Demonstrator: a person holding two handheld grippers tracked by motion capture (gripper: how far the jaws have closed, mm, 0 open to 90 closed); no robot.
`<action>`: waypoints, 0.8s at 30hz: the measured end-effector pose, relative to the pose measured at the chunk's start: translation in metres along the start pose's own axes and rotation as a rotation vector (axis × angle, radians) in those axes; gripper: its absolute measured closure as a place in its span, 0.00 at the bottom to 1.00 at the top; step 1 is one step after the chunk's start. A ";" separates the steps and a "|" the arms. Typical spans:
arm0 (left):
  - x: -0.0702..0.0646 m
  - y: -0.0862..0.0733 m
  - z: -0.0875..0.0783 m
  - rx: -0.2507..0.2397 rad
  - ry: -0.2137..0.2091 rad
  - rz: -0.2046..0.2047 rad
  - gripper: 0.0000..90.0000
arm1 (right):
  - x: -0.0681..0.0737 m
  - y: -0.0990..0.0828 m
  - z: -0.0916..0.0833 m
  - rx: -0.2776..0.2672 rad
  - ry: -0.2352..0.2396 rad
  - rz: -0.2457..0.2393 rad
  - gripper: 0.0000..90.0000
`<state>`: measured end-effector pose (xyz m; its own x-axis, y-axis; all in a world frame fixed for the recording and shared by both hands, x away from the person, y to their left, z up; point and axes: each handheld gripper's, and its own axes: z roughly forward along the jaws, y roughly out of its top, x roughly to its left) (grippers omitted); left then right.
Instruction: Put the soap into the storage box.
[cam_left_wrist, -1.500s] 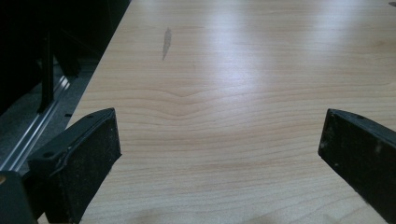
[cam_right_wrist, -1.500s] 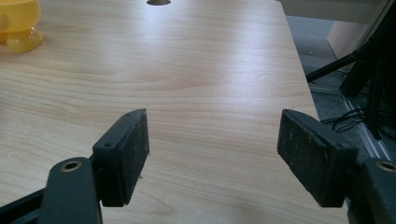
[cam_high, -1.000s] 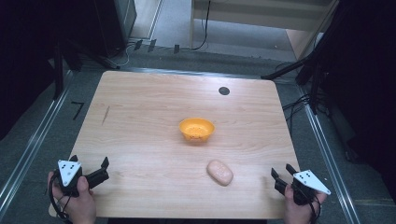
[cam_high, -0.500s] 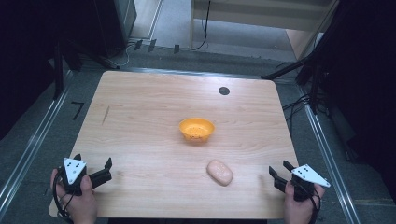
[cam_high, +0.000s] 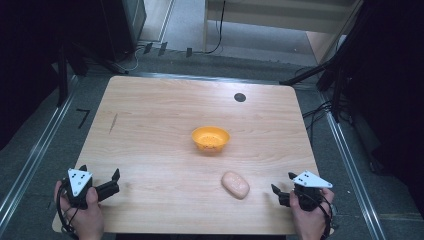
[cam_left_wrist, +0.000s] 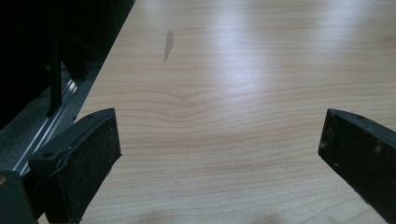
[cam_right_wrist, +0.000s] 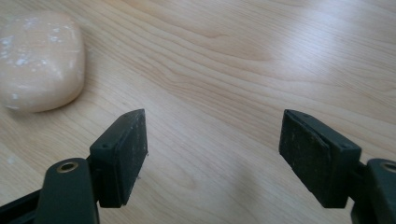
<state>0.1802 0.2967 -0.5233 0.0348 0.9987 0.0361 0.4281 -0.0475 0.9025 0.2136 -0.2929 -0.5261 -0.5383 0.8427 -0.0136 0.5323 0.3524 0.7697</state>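
Observation:
A pale peach lump (cam_high: 235, 184) lies on the wooden table (cam_high: 165, 115), in front and to the right of an orange bowl (cam_high: 210, 138). My right gripper (cam_high: 282, 182) hovers low just to the right of the lump, apart from it. Its jaws have just been opening and now stand open with bare wood between them. In the right gripper view the lump (cam_right_wrist: 41, 60) sits at the upper left, beyond the gripper (cam_right_wrist: 212, 135). My left gripper (cam_high: 97, 172) rests near the table's front left corner. Its jaws are wide open over bare wood in the left gripper view (cam_left_wrist: 219, 135).
A small black disc (cam_high: 240, 97) sits at the table's far right. A dark streak (cam_high: 114, 122) marks the wood at the left, and the left gripper view shows this streak (cam_left_wrist: 168, 39) too. Metal rails (cam_high: 30, 165) and cables (cam_high: 320, 110) run on the floor beside the table.
My right gripper has moved left toward the peach lump and its jaws have spread apart. The left gripper has stayed where it was.

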 end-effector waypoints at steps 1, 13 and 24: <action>0.000 0.000 0.000 -0.001 0.001 0.000 0.00 | 0.001 0.002 0.001 0.010 0.008 -0.007 0.28; 0.000 0.001 0.002 0.005 0.000 -0.001 0.00 | 0.006 0.014 0.003 0.021 0.028 -0.019 0.38; -0.001 0.001 0.002 0.015 -0.002 0.008 0.00 | 0.017 0.035 0.010 0.105 0.080 -0.023 0.37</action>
<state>0.1823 0.2959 -0.5233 0.0397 0.9983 0.0423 0.4415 -0.0555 0.8955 0.2294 -0.2624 -0.5054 -0.5996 0.8000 0.0236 0.5823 0.4159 0.6986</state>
